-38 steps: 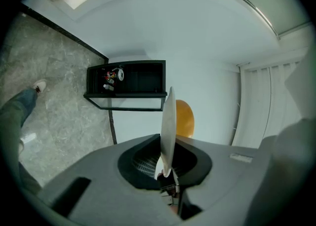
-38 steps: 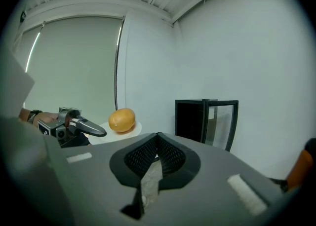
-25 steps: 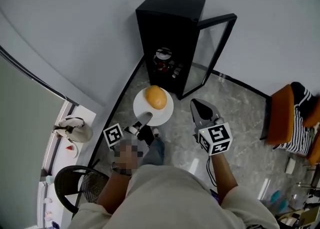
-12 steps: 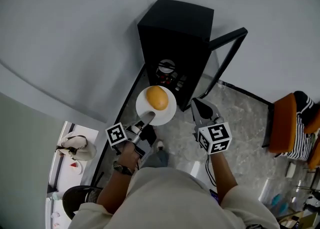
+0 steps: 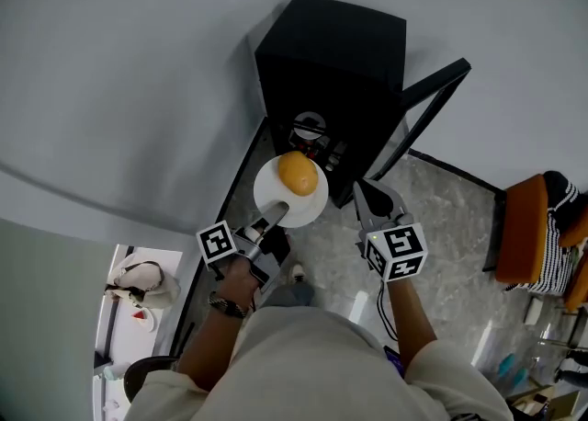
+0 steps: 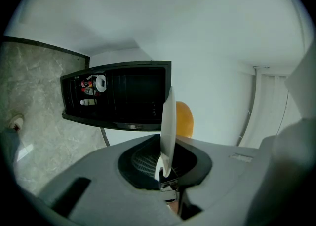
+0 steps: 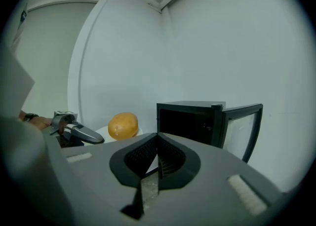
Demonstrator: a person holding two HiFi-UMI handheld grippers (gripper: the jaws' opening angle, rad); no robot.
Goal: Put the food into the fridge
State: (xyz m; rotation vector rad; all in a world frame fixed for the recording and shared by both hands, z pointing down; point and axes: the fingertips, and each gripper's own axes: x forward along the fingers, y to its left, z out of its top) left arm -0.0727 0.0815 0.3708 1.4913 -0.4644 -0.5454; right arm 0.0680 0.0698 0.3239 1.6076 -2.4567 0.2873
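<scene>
A round orange-yellow food (image 5: 298, 174) lies on a white plate (image 5: 274, 197). My left gripper (image 5: 275, 218) is shut on the plate's near rim and holds it level just in front of the black fridge (image 5: 331, 51). The fridge's glass door (image 5: 427, 107) stands open to the right. In the left gripper view the plate (image 6: 167, 121) shows edge-on between the jaws, with the food (image 6: 183, 119) behind it and the fridge (image 6: 118, 96) beyond. My right gripper (image 5: 372, 200) hangs to the plate's right, shut and empty. Its own view shows the food (image 7: 123, 125) and the fridge (image 7: 192, 121).
Bottles and cans (image 5: 308, 125) stand inside the fridge on a lower shelf. An orange chair (image 5: 519, 226) with striped cloth (image 5: 554, 212) is at the right. The floor (image 5: 441, 226) is grey marble, and a person's shoe (image 5: 296, 273) shows under the plate. A bag (image 5: 138, 283) lies at far left.
The left gripper has carried the plate and food forward, closer to the fridge opening. The right gripper has stayed beside it, still shut.
</scene>
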